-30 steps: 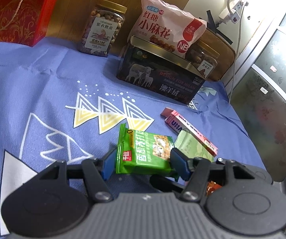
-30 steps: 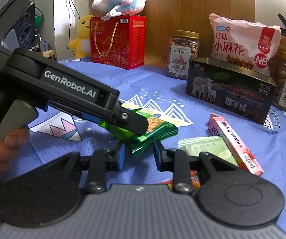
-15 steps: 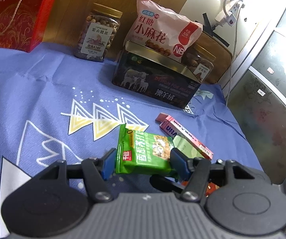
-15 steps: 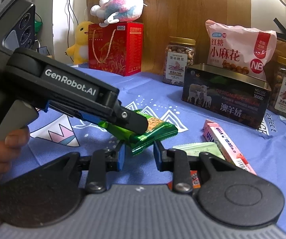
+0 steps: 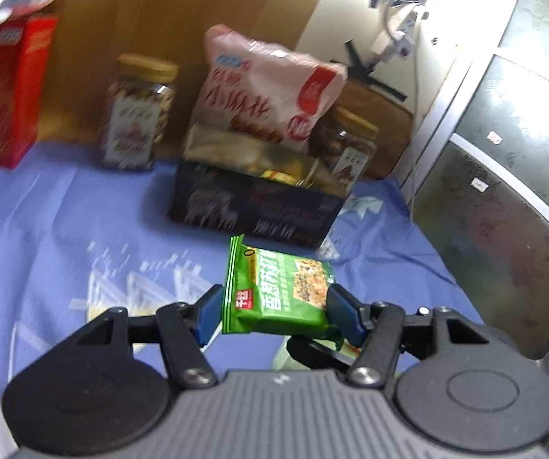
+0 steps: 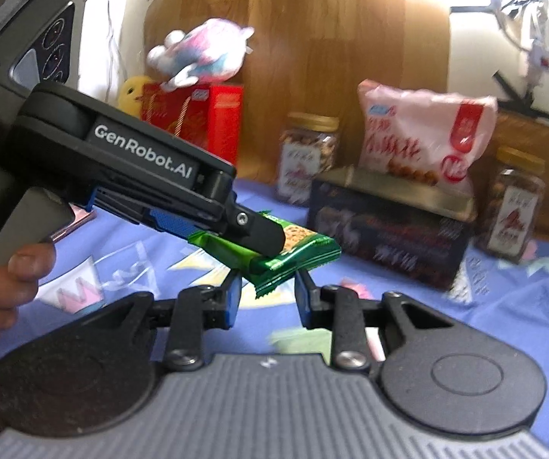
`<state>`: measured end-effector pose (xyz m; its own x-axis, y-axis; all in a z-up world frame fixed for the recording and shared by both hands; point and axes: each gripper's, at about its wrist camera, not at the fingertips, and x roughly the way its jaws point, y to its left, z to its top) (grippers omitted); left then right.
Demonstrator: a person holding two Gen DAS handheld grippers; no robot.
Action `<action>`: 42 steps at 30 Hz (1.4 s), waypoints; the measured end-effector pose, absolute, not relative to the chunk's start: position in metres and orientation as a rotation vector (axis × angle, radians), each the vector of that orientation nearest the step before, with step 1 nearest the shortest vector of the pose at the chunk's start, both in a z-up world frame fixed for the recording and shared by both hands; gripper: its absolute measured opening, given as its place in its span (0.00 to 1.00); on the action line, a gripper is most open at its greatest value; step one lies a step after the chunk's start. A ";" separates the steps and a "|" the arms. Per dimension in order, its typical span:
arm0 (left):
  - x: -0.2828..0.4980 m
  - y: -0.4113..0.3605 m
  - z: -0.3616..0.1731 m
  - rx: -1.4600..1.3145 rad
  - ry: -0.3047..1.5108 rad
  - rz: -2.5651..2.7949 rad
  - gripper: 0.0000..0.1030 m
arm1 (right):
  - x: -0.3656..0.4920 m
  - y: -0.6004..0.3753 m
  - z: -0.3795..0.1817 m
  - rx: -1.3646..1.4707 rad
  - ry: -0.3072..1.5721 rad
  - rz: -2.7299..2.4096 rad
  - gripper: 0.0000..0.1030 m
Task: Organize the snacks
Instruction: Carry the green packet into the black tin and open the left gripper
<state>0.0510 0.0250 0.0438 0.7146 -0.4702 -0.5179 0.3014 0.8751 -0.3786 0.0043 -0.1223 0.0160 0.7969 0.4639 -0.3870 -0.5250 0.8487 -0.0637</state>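
Left gripper (image 5: 274, 306) clamps the green cracker packet (image 5: 278, 292) by its two sides, lifted clear of the blue tablecloth (image 5: 64, 210). Right gripper (image 6: 266, 292) sits just under the packet's near crimped end, blue pads part-open, not touching it. Dark lamb-print tin (image 5: 255, 206) stands straight ahead, lid off, with the pink snack bag (image 5: 270, 88) leaning behind. Nut jar (image 5: 136, 114) left of the tin, second nut jar (image 5: 351, 145) right, red gift box (image 5: 2, 95) far left. Both views motion-blurred.

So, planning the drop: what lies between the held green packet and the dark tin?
Only bare blue cloth, as the left wrist view shows, between the green packet and the dark tin.
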 end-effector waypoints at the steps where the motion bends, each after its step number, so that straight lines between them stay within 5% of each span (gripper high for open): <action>1: 0.056 0.021 0.048 -0.269 0.633 -0.442 0.57 | 0.009 -0.126 0.019 -0.174 0.358 0.521 0.32; 20: 0.203 -0.042 0.063 -0.228 0.581 -0.416 0.57 | 0.144 -0.171 0.031 -0.118 0.381 0.395 0.32; 25: 0.225 -0.037 0.053 -0.206 0.575 -0.277 0.62 | 0.175 -0.162 0.022 -0.118 0.411 0.393 0.40; 29: 0.217 -0.024 0.055 -0.221 0.552 -0.233 0.66 | 0.172 -0.163 0.027 -0.104 0.389 0.406 0.48; 42: 0.107 -0.007 0.055 -0.205 0.553 -0.421 0.75 | 0.064 -0.227 0.033 0.029 0.415 0.401 0.51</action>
<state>0.1067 -0.0069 0.0553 0.7691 -0.4391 -0.4644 0.3305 0.8952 -0.2990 0.0640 -0.2272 0.0327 0.8381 0.3845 -0.3870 -0.3728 0.9216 0.1082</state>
